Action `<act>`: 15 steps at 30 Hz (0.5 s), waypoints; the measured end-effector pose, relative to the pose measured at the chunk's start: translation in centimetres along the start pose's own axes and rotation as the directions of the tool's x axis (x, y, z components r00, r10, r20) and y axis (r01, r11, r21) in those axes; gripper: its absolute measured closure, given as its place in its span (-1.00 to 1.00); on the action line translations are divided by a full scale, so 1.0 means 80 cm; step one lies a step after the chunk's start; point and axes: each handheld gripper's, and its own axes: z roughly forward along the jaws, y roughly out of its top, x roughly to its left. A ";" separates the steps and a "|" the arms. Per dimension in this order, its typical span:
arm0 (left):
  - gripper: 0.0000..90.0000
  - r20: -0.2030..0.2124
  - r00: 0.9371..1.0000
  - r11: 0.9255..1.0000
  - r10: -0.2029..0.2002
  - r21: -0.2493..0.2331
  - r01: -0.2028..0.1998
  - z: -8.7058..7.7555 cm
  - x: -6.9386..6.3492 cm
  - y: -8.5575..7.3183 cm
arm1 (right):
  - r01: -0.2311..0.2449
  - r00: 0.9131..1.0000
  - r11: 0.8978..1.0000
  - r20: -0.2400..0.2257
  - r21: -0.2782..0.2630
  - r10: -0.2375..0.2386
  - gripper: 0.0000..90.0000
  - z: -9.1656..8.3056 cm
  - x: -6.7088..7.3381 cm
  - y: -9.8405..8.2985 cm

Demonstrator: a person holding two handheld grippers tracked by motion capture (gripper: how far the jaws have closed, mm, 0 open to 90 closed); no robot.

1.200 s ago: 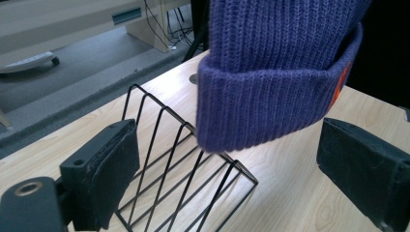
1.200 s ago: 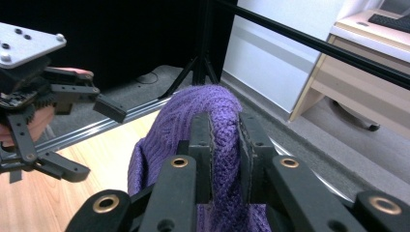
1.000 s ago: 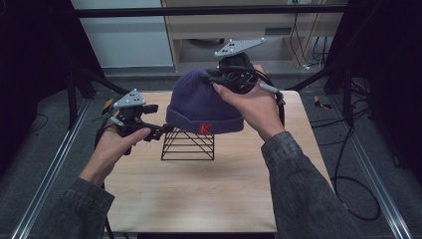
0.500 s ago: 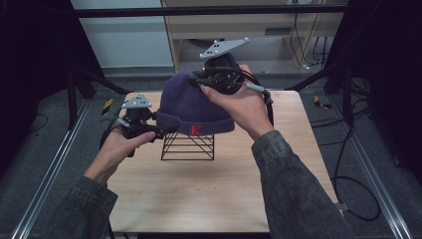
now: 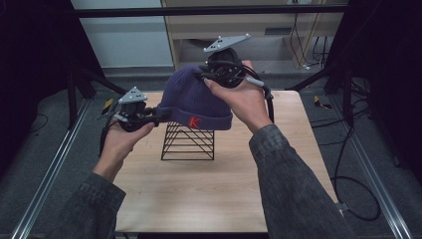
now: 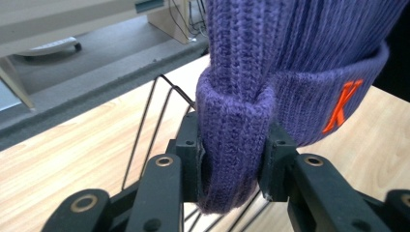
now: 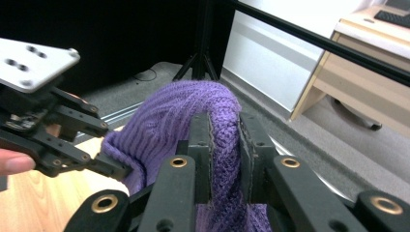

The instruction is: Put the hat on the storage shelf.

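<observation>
Above the middle of the bench (image 5: 209, 189), a purple knit beanie (image 5: 196, 99) with an orange letter K on its folded cuff hangs in the air, stretched between two hand-held grippers and sitting just over a black wire rack (image 5: 188, 142) that stands on the wood. At the hat's left edge the left gripper (image 5: 158, 117) is clamped on the rolled cuff; the left gripper view shows its two black jaws pressed into a thick fold of the ribbed band, with the rack's wires visible directly beneath. At the crown, the right gripper (image 5: 205, 75) is clenched on a pinch of the knit near the top, its jaws nearly closed around the fabric in the right gripper view, where the left gripper (image 7: 113, 169) can also be seen gripping the far edge. The person's left hand (image 5: 122, 142) and right hand (image 5: 244, 99) steady the tools from either side. Judging by how things lie, the hat is firmly taken up and carried over the rack, but its cuff does not appear to rest on the wire frame; whether any fabric touches the top wires cannot be told from the high view. Lowering the beanie onto the rack, or carrying it clear, and releasing both grips looks to be what remains
</observation>
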 end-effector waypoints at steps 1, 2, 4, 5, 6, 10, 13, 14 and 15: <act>0.48 0.000 1.000 1.000 0.000 0.000 0.000 0.000 0.000 0.000 | 0.000 1.000 1.000 0.000 0.000 0.000 0.73 0.000 0.000 0.000; 0.49 -0.015 1.000 1.000 -0.015 -0.001 0.015 0.003 0.003 -0.001 | -0.014 1.000 1.000 0.004 0.010 0.014 0.73 0.007 -0.005 -0.003; 0.50 -0.016 1.000 1.000 -0.015 0.006 0.015 0.003 0.004 -0.001 | -0.021 1.000 1.000 0.006 0.020 0.021 0.73 0.013 -0.009 -0.005; 0.50 -0.023 1.000 1.000 -0.011 0.013 0.012 0.006 0.007 -0.002 | -0.024 1.000 0.999 0.007 0.023 0.024 0.73 0.016 -0.011 -0.006; 0.50 -0.023 1.000 1.000 -0.011 0.013 0.012 0.006 0.007 -0.002 | -0.024 1.000 0.999 0.007 0.023 0.024 0.73 0.016 -0.011 -0.006; 0.50 -0.049 0.999 1.000 -0.015 0.026 0.017 0.010 0.014 -0.004 | -0.033 0.999 0.998 0.010 0.045 0.033 0.72 0.032 -0.017 -0.012; 0.50 -0.055 0.998 0.999 -0.021 0.031 0.023 0.010 0.018 -0.006 | -0.038 0.999 0.997 0.012 0.062 0.037 0.71 0.041 -0.018 -0.015; 0.51 -0.062 0.998 0.999 -0.033 0.027 0.035 0.009 0.020 -0.008 | -0.038 0.999 0.997 0.013 0.066 0.038 0.71 0.043 -0.018 -0.015; 0.51 -0.065 0.997 0.999 -0.042 0.024 0.044 0.008 0.023 -0.010 | -0.038 0.999 0.997 0.013 0.070 0.037 0.71 0.044 -0.018 -0.016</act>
